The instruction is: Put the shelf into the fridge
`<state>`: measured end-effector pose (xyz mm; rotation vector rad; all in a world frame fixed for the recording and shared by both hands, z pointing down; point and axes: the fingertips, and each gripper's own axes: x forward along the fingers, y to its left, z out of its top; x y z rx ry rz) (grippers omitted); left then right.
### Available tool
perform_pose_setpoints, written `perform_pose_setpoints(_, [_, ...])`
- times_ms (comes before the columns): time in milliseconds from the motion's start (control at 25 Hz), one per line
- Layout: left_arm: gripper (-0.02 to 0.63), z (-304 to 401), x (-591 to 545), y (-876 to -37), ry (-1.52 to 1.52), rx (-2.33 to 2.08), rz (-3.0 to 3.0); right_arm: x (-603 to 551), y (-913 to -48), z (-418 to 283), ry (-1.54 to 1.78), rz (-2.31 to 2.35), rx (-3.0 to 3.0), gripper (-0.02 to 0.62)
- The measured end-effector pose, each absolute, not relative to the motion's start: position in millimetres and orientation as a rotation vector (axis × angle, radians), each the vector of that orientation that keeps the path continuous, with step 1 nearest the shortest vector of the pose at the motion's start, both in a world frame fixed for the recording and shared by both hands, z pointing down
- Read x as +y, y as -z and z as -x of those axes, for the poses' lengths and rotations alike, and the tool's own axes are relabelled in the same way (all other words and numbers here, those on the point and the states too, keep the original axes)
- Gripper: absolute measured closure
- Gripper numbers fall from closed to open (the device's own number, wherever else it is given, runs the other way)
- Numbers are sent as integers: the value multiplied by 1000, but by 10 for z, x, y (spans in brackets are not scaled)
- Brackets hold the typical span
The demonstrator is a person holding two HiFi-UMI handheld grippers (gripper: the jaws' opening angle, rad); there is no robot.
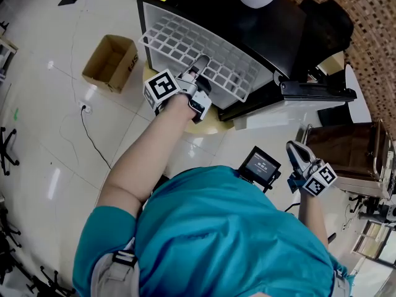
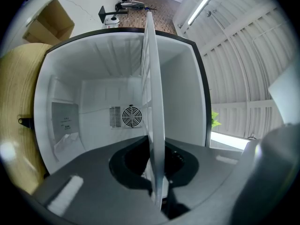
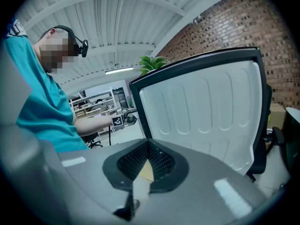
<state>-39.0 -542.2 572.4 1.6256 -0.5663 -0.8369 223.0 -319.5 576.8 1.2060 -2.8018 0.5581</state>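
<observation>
Head view steeply down over the fridge [image 1: 210,8]; left gripper view close into it, right toward its door [image 3: 206,111].

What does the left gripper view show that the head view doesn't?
Only the left gripper view: inside the fridge, a round fan grille on the back wall. Only the head view: the right tool, held away from the fridge, and the full grid of the shelf. Both: the shelf clamped in the left tool, the fridge, the cardboard box.

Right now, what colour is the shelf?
The shelf is white, a grid of bars; head view shows it best.
</observation>
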Motion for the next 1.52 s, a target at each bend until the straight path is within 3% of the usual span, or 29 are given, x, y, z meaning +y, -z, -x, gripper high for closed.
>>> perform_pose_setpoints(1520, [578,99,-5915,-5734,838,-506,-1665,-3112,-5910,-2420,-584,-1297,-2764,594])
